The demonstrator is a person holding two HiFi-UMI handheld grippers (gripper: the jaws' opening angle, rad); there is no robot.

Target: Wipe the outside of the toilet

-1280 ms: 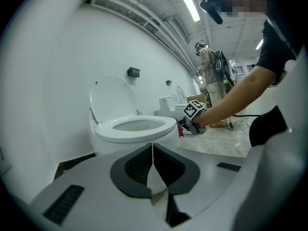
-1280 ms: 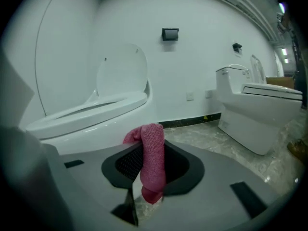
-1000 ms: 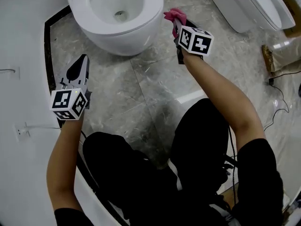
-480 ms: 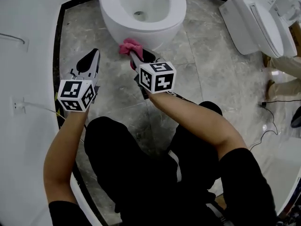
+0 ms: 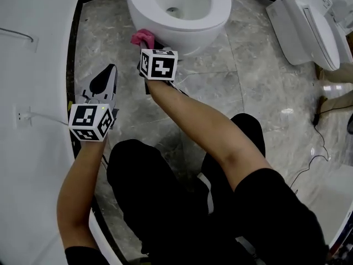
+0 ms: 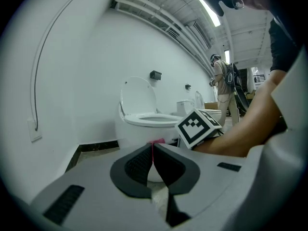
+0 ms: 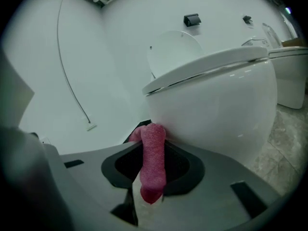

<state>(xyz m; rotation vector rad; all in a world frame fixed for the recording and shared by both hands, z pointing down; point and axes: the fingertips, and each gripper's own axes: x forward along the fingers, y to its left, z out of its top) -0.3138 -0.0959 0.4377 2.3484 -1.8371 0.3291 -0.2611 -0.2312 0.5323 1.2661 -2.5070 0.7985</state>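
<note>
Claw on the left pressed together with nothing between, low over grey marble floor, near the white wall. Just right of it, right claw pinching a pink cloth, cloth touching the lower outside of the white toilet bowl at its front-left. Farther right, a second toilet, well apart.

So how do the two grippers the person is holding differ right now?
The left gripper is shut on nothing; the right gripper is shut on a pink cloth. The left gripper hangs over the floor, apart from the toilet; the right gripper holds its cloth against the bowl's outside. Both are hand-held and point toward the toilet.
</note>
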